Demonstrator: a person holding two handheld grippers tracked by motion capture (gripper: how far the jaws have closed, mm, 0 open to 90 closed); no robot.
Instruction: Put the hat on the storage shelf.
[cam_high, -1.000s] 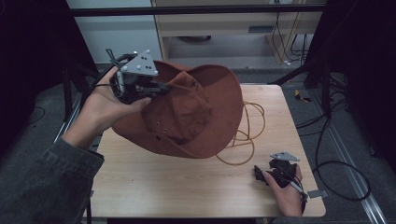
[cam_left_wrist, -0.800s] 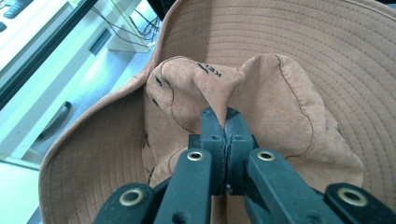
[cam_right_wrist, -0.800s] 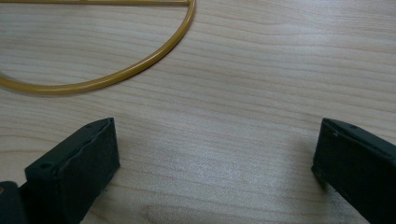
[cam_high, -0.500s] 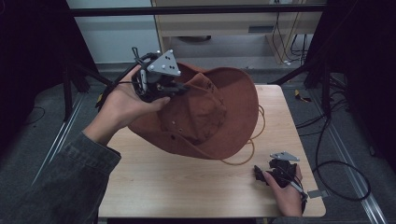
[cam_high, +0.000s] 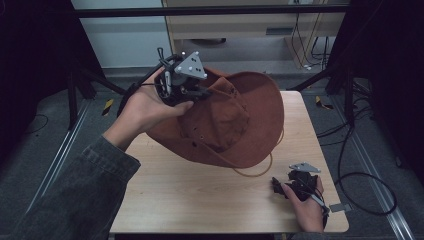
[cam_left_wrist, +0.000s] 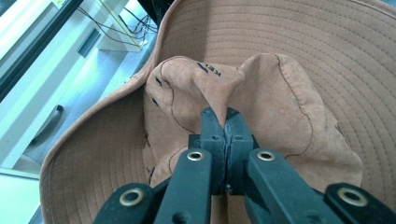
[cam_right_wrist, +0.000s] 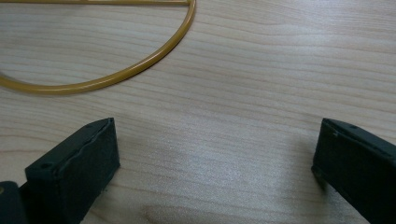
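Observation:
A wide-brimmed brown hat (cam_high: 235, 120) hangs tilted over the far half of the wooden table (cam_high: 190, 195), its hollow crown facing me. My left gripper (cam_high: 202, 91) is shut on a fold of the crown's fabric; in the left gripper view its pads (cam_left_wrist: 226, 135) pinch the tan lining of the hat (cam_left_wrist: 280, 60). A yellow cord (cam_high: 260, 167) trails from the hat onto the table. My right gripper (cam_high: 281, 186) rests at the table's near right corner, jaws wide open over bare wood, with the yellow cord (cam_right_wrist: 116, 74) curving ahead of it.
A pale cabinet (cam_high: 240, 25) with drawers stands beyond the table. Black stand legs (cam_high: 90, 80) and cables (cam_high: 360, 175) lie on the floor at both sides. Bare wood runs across the table's near half.
My left hand has carried the hat to the right across the table, and the brim has swung toward the right edge. The right gripper has stayed where it was.

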